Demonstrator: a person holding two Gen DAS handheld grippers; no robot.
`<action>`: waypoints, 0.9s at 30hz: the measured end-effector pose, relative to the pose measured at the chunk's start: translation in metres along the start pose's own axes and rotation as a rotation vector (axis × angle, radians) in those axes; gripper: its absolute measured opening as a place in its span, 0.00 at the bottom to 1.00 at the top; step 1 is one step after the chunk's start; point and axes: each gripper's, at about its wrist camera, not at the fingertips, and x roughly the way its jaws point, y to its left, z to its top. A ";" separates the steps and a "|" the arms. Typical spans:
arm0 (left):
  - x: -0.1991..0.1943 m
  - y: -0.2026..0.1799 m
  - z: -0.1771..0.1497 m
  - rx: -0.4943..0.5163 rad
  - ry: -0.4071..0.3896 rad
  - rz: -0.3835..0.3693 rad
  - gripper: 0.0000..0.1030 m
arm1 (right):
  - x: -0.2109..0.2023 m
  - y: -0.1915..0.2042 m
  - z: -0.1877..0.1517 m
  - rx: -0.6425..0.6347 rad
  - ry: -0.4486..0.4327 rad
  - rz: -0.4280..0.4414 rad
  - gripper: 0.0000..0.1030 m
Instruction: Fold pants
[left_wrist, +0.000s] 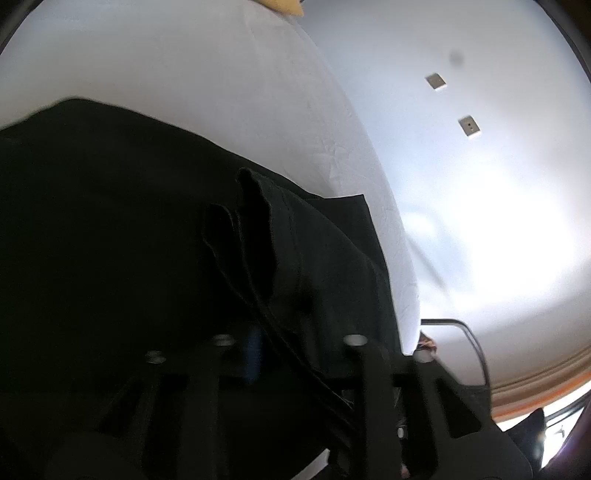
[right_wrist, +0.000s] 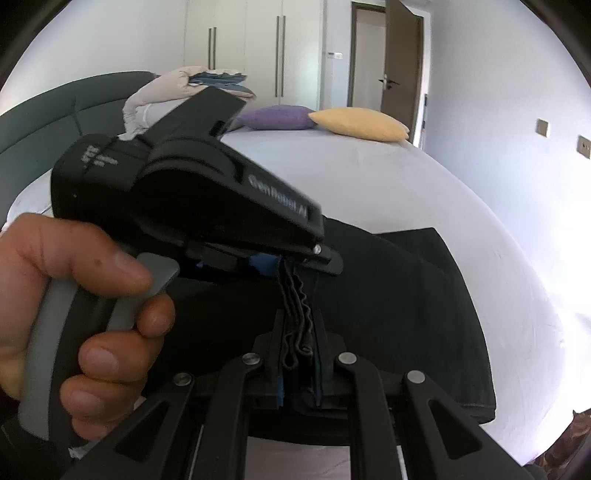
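Observation:
The black pants (right_wrist: 406, 302) lie folded on the white bed (right_wrist: 369, 184), near its front right edge. My right gripper (right_wrist: 300, 354) is shut on a bunched edge of the pants, layers pinched between its blue-padded fingers (right_wrist: 280, 387). My left gripper (right_wrist: 284, 264) sits just ahead of it, held in a hand, shut on the same bunched edge. In the left wrist view the pants (left_wrist: 147, 221) fill the lower left, and my left gripper (left_wrist: 258, 332) pinches a raised fold of them.
A purple pillow (right_wrist: 277, 117) and a yellow pillow (right_wrist: 358, 123) lie at the bed's far end, with piled bedding (right_wrist: 184, 88) by the dark headboard (right_wrist: 55, 114). Wardrobe doors and an open door stand behind. A wall (left_wrist: 461, 129) with switch plates runs on the right.

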 end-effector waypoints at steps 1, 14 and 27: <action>-0.005 0.002 0.001 0.007 -0.004 0.000 0.12 | -0.001 0.004 0.001 -0.007 -0.001 0.010 0.12; -0.088 0.052 0.021 0.118 -0.015 0.127 0.10 | 0.012 0.077 0.023 -0.092 0.024 0.198 0.12; -0.101 0.110 0.014 0.086 -0.034 0.235 0.11 | 0.061 0.110 0.022 -0.118 0.160 0.259 0.14</action>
